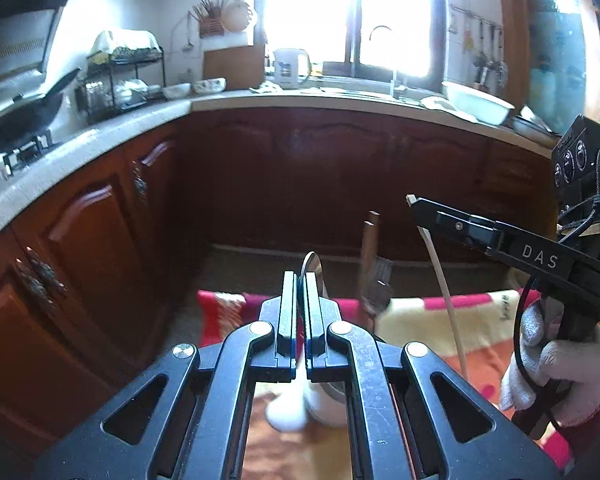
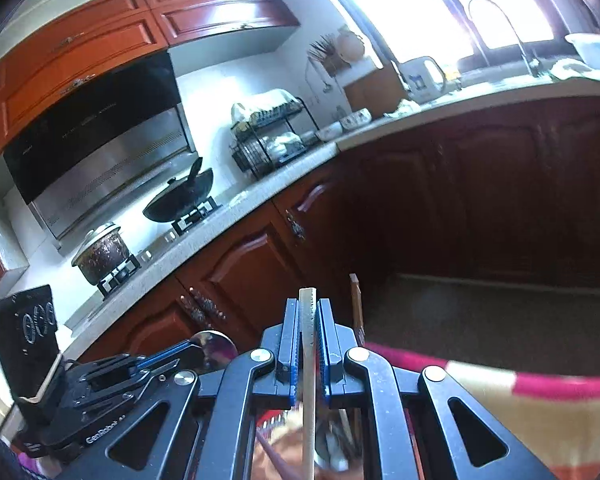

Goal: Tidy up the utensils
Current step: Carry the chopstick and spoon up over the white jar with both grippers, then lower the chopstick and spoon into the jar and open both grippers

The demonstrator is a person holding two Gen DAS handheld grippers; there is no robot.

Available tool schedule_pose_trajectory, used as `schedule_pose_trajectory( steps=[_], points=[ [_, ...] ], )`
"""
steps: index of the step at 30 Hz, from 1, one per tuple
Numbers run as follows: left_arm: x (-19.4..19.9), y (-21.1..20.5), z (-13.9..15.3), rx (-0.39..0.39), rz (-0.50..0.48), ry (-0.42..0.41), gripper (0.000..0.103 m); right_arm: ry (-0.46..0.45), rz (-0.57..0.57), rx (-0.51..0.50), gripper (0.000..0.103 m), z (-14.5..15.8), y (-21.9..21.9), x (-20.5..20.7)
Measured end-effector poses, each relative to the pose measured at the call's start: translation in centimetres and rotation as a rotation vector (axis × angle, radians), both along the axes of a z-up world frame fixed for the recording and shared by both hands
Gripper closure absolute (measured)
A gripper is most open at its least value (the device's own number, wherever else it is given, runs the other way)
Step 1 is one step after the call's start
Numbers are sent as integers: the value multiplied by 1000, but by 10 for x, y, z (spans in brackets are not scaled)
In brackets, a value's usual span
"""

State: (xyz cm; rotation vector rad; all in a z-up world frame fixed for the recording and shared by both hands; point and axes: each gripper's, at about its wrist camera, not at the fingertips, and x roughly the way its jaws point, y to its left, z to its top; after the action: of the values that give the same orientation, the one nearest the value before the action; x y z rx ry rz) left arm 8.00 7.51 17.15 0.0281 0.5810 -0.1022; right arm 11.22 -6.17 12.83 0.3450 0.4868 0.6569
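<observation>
So my left gripper [image 1: 299, 276] has its jaws clamped on a metal spoon [image 1: 313, 264], bowl poking out past the tips. My right gripper [image 2: 309, 304] is pinched tight on a pale chopstick [image 2: 308, 360]. Both are up over the striped cloth [image 1: 480, 320]; the white cup [image 1: 324, 404] below is too blurry to see inside.

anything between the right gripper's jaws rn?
Yes. The right gripper is shut on a pale chopstick, clear in the right wrist view; the left wrist view also shows it hanging below.

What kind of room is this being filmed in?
It looks like a home kitchen. A black wok and a lidded pot sit on a gas stove under a range hood, and a tap stands by the bright window.
</observation>
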Motion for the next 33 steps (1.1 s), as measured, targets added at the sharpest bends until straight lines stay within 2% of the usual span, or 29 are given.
schedule_pose_trajectory(
  steps=[10, 15, 24, 33],
  points=[
    [28, 3, -24, 63, 35, -30, 102, -144, 4, -1, 96, -13, 43, 46],
    [30, 4, -33, 53, 44, -16, 102, -184, -8, 5, 96, -25, 51, 56],
    [24, -11, -46, 66, 38, -21, 102, -264, -1, -106, 96, -44, 57, 33],
    [18, -15, -54, 54, 25, 7, 102, -236, 33, -138, 96, -49, 46, 17]
  ],
)
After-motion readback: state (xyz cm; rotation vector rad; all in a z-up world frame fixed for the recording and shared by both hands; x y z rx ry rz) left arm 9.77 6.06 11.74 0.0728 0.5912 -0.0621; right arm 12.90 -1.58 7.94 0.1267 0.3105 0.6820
